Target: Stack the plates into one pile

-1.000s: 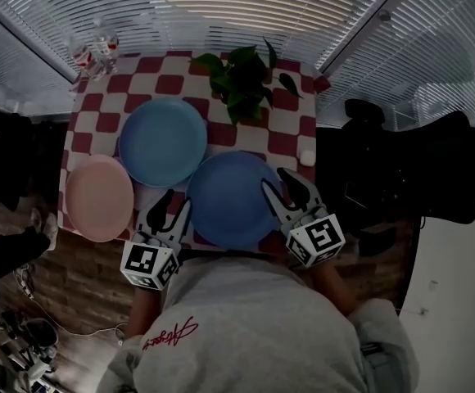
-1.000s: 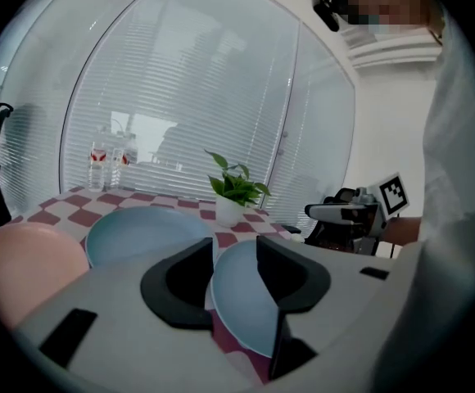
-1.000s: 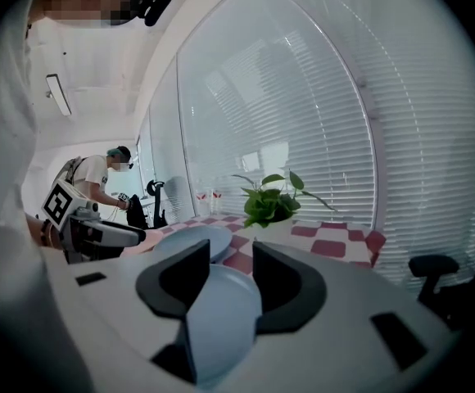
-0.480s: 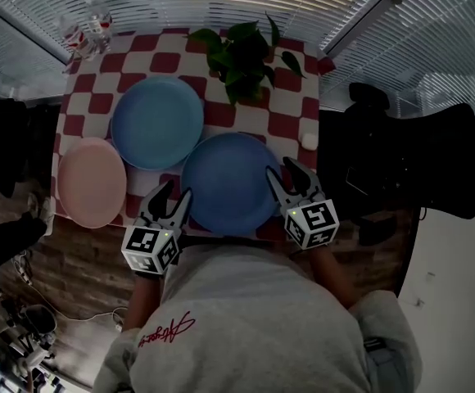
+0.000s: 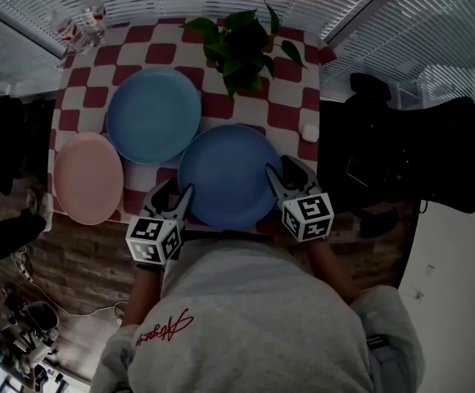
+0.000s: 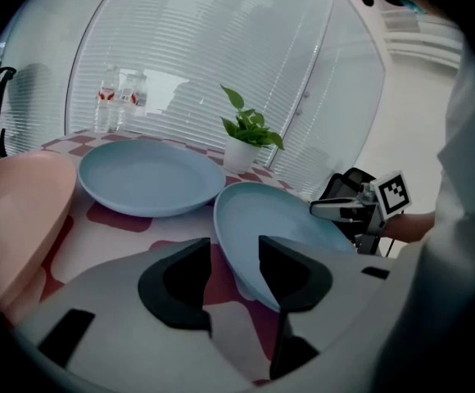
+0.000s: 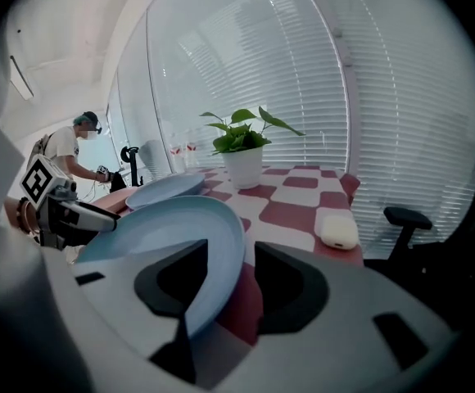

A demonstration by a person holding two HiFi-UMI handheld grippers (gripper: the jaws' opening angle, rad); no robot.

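Blue plate: at the near edge of the checked table, right in front of the person, flat on the cloth as far as the head view shows. Not yet on another plate

Left gripper: at the plate's left rim. Jaws spread, have just been opening. The rim runs into the gap between them, and no pad is pressing on it

Right gripper: at the opposite rim, same picture. Jaws apart, just been opening, rim edge between them, daylight on the outer side

Pale plate: beyond and left of the blue one, rims near. Pink plate: far left, hanging a little over the table edge. Plant at the back, small white case by the right edge

Step in hand, as I read it: taking the blue plate from both sides. To do it well:
- seat each rim deep in the jaws before closing
- close both together so the plate doesn't skid on the cloth
- lift level, one hand no higher than the other
- clear the pale plate's rim before moving over it
- watch the pink plate's overhang when its turn comes
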